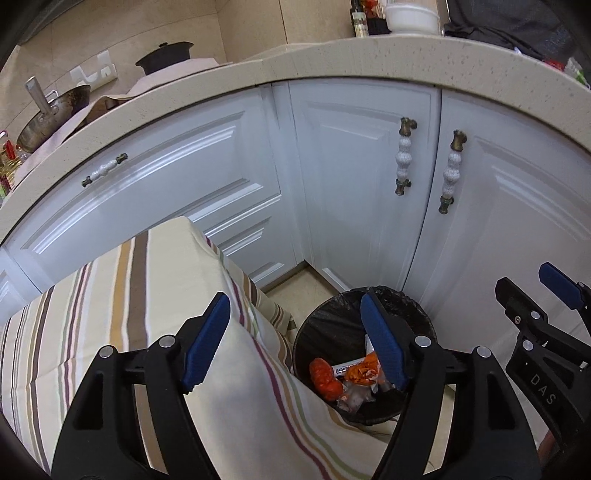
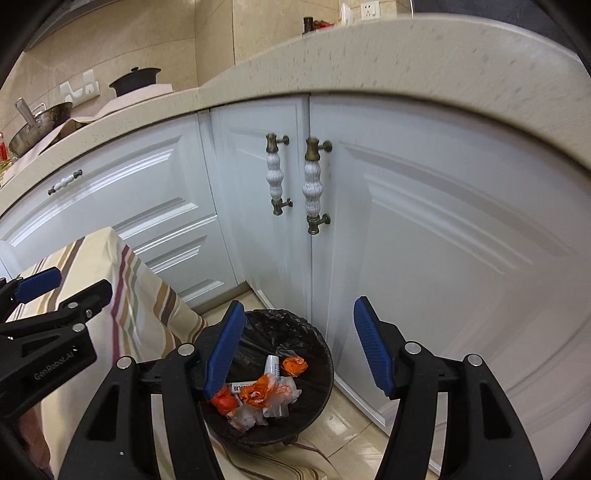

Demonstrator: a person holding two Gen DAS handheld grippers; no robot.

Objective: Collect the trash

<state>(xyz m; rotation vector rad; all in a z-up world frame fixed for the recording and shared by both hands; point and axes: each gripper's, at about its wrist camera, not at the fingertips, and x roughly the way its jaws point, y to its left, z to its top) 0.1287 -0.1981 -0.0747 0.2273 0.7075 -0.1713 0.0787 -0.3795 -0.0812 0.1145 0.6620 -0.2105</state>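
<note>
A round black bin with a black liner stands on the floor beside the white cabinets; it also shows in the right wrist view. Inside lie crumpled orange and white wrappers and a small white tube. My left gripper is open and empty, above the striped tablecloth's edge and the bin's left side. My right gripper is open and empty, above the bin. Each gripper shows in the other's view: the right, the left.
A table with a striped cloth stands left of the bin, its cloth hanging against it. White cabinet doors with ceramic handles stand behind. A speckled countertop above carries a wok, a black pot and a white bowl.
</note>
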